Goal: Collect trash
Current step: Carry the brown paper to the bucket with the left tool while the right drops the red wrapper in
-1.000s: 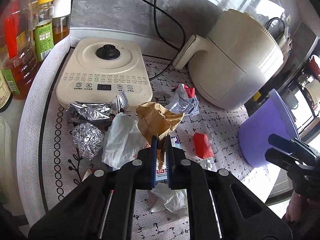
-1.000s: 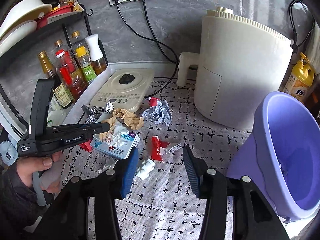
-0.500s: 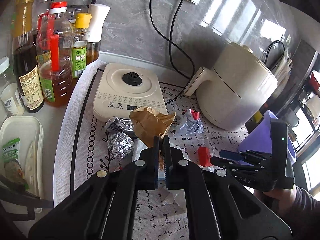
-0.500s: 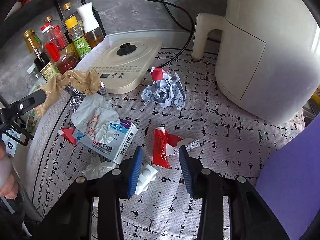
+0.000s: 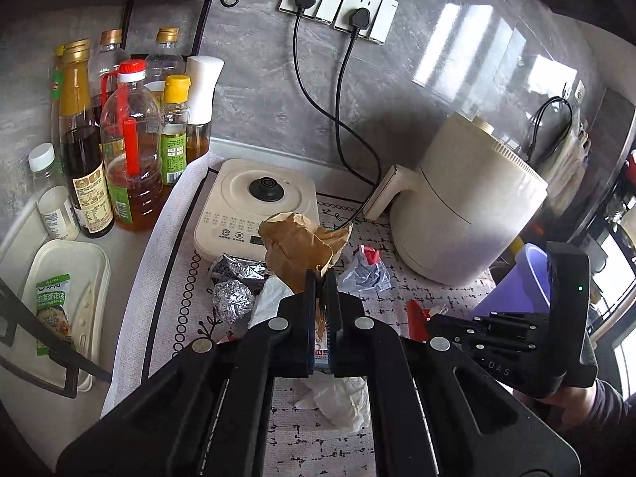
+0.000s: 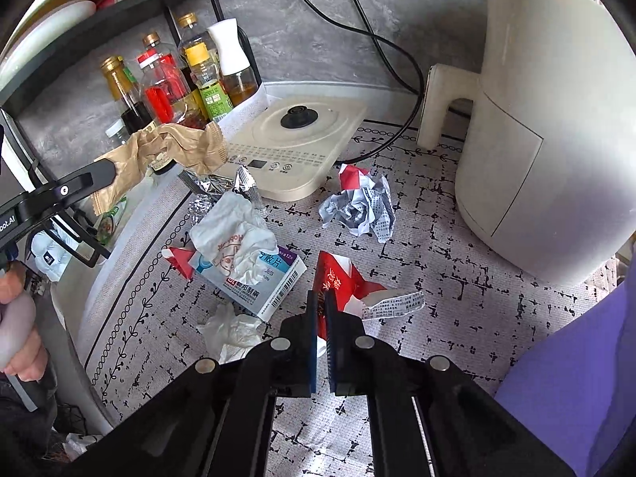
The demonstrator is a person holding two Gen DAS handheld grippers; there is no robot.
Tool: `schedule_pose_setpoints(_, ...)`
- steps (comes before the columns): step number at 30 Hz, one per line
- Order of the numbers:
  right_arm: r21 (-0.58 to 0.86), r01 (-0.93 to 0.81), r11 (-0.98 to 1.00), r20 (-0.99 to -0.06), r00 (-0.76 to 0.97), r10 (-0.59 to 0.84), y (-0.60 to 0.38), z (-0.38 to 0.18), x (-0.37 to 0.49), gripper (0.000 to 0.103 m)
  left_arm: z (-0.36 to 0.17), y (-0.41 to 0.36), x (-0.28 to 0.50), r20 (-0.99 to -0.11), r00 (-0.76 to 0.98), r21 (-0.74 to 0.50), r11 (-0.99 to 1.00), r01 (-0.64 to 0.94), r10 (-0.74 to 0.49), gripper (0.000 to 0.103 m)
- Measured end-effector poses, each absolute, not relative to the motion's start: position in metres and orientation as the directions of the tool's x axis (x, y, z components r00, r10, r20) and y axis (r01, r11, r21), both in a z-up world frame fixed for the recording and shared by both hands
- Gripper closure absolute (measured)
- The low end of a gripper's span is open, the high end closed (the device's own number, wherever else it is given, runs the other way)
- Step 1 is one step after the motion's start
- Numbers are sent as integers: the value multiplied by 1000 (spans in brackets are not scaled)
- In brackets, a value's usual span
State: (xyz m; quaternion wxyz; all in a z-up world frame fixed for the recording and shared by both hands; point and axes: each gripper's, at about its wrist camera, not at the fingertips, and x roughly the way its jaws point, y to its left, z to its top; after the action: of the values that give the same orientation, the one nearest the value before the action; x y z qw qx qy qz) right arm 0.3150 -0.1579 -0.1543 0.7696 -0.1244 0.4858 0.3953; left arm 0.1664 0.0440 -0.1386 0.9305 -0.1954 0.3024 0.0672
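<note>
My left gripper (image 5: 321,282) is shut on a crumpled brown paper bag (image 5: 298,250) and holds it in the air above the patterned mat (image 6: 457,318). The right wrist view shows this bag (image 6: 171,151) hanging at the left. My right gripper (image 6: 322,314) is down on the mat, shut on the edge of a red wrapper (image 6: 338,282). Loose on the mat lie a crumpled newspaper ball (image 6: 357,206), a white wrapper (image 6: 234,234) over a medicine box (image 6: 258,290), a tissue (image 6: 230,330) and a foil ball (image 5: 232,300). A purple bin (image 6: 576,377) stands at the right.
A cream air fryer (image 5: 465,214) stands at the back right, with a cream kettle base (image 5: 254,202) beside it and two black cords (image 5: 342,119) running to wall sockets. Several bottles (image 5: 127,151) crowd the left under a black rack. A lidded white container (image 5: 67,298) lies at the near left.
The left gripper has risen with the brown bag, clear of the pile. The right gripper came down onto the mat and closed its jaws on the red wrapper.
</note>
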Motion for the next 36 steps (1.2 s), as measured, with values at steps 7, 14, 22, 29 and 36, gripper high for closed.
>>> schedule_pose_setpoints(7, 230, -762, 606, -760, 248, 600, -191, -96, 318, 98, -107, 9, 168, -555, 832, -308, 923, -233, 25, 98)
schedule_pose_setpoints(14, 243, -781, 576, -677, 289, 677, -230, -45, 321, 98, -80, -32, 178, -523, 852, -277, 942, -190, 18, 98)
schedule_pose_setpoints(22, 254, -760, 598, -632, 337, 698, -287, -23, 331, 98, -66, -84, 192, -507, 862, -267, 955, -129, -25, 98)
schedule_pose_setpoints(29, 267, -713, 649, -610, 396, 686, -353, -14, 343, 98, -56, -141, 211, -487, 869, -253, 966, -49, -84, 98)
schedule_pose_setpoints(36, 264, -633, 728, -569, 507, 647, -423, -12, 349, 32, -59, -190, 225, -490, 862, -246, 969, 6, -130, 98)
